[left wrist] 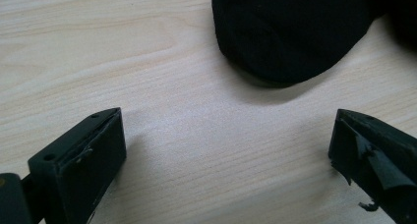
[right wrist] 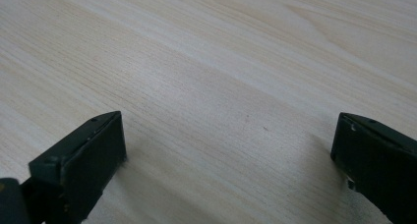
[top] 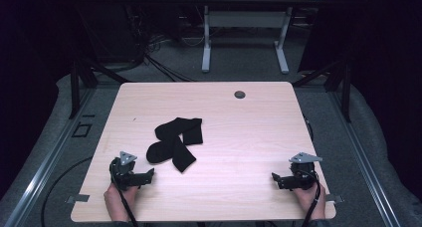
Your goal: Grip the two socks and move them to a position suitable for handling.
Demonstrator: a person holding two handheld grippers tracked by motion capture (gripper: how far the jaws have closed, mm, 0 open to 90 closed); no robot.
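Two black socks [top: 175,141] lie crossed over each other a little left of the table's middle. My left gripper [top: 149,175] rests near the front left of the table, just below and left of the socks, jaws open and nothing between them. In the left gripper view a rounded sock end [left wrist: 290,32] lies ahead of the open left gripper [left wrist: 227,145], apart from it. My right gripper [top: 275,178] sits at the front right, open over bare wood; its jaws stand wide in the right gripper view [right wrist: 228,145].
The light wooden table [top: 239,132] has a round cable grommet [top: 240,94] near its far edge. A second desk's white legs [top: 206,43] stand on the grey floor behind, with cables on the floor. Black frame posts flank the table.
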